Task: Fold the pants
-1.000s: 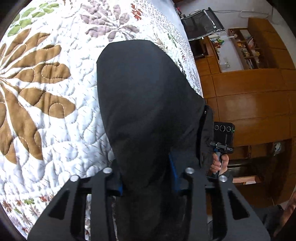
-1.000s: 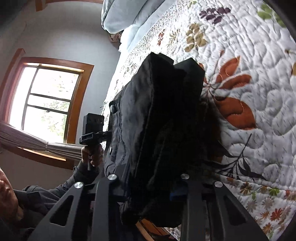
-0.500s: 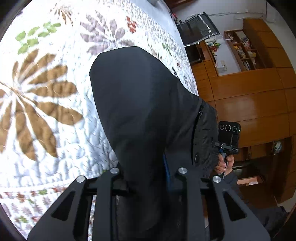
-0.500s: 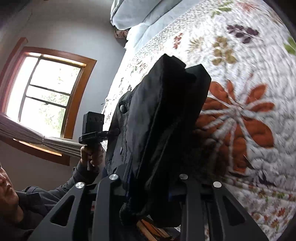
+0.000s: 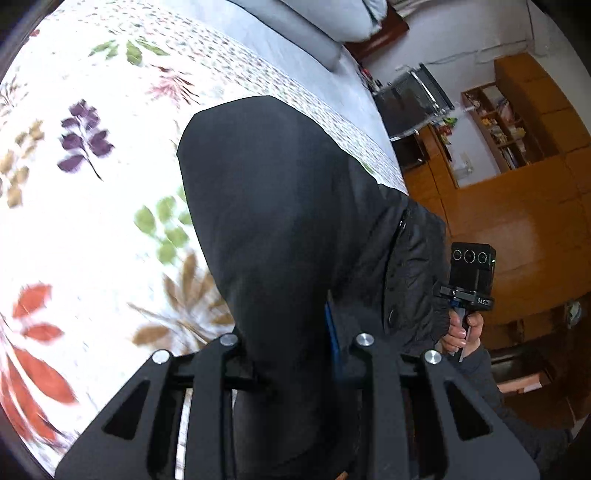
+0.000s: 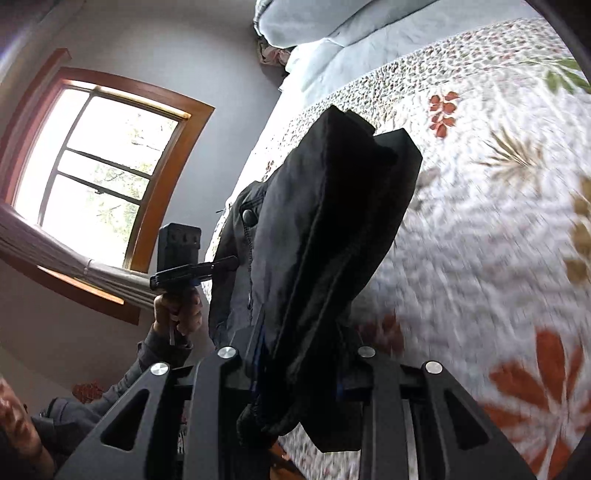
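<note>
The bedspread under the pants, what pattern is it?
White quilted bedspread with coloured leaf prints, clearest in the left wrist view.

The pants (image 5: 280, 229) hang folded over the bed (image 5: 92, 258), held up off the quilt, one end in the left gripper (image 5: 295, 354), the other in the right gripper (image 6: 295, 365). Pillows (image 6: 332, 33) lie at the bed's head. A window (image 6: 99, 166) faces one long edge, wooden cabinets (image 5: 517, 221) the other.
</note>
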The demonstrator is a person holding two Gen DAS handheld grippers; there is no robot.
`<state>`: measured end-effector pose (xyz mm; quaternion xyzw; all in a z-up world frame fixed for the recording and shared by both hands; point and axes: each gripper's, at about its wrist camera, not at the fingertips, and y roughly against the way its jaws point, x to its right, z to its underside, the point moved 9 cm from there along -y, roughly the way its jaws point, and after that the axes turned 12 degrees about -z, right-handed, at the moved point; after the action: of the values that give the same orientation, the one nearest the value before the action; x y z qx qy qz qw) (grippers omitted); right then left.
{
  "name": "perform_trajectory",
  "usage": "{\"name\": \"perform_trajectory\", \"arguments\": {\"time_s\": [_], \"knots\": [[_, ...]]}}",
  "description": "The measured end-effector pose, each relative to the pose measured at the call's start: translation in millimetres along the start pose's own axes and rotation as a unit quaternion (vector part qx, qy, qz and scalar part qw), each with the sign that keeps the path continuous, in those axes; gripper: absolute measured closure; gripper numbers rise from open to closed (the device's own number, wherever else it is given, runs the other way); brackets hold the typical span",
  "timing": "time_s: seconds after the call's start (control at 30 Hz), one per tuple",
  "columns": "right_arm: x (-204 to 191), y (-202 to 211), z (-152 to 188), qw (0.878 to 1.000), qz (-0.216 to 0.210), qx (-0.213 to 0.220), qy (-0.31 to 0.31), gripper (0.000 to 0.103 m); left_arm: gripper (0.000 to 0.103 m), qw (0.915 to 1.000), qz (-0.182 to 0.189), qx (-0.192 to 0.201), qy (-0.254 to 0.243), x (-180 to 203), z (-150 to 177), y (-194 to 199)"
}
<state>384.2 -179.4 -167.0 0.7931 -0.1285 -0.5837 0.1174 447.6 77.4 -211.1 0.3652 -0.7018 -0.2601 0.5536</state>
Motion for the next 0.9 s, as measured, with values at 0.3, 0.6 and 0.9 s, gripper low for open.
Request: {"name": "perform_trajectory", "arguments": {"time_s": [0.3, 0.6, 0.9], "knots": [[48, -47, -34, 0.999, 0.016, -0.028, -0.025, 0.076, 0.079, 0.9995, -0.015, -0.018, 0.021, -60, -29, -23], [76, -44, -32, 0.998, 0.007, -0.035, -0.045, 0.075, 0.076, 0.9994, 0.011, -0.025, 0.019, -66, -24, -25], [95, -31, -27, 0.997, 0.05, 0.002, -0.06, 0.034, 0.049, 0.9996, -0.005, 0.007, 0.027, -84, -15, -18]]}}
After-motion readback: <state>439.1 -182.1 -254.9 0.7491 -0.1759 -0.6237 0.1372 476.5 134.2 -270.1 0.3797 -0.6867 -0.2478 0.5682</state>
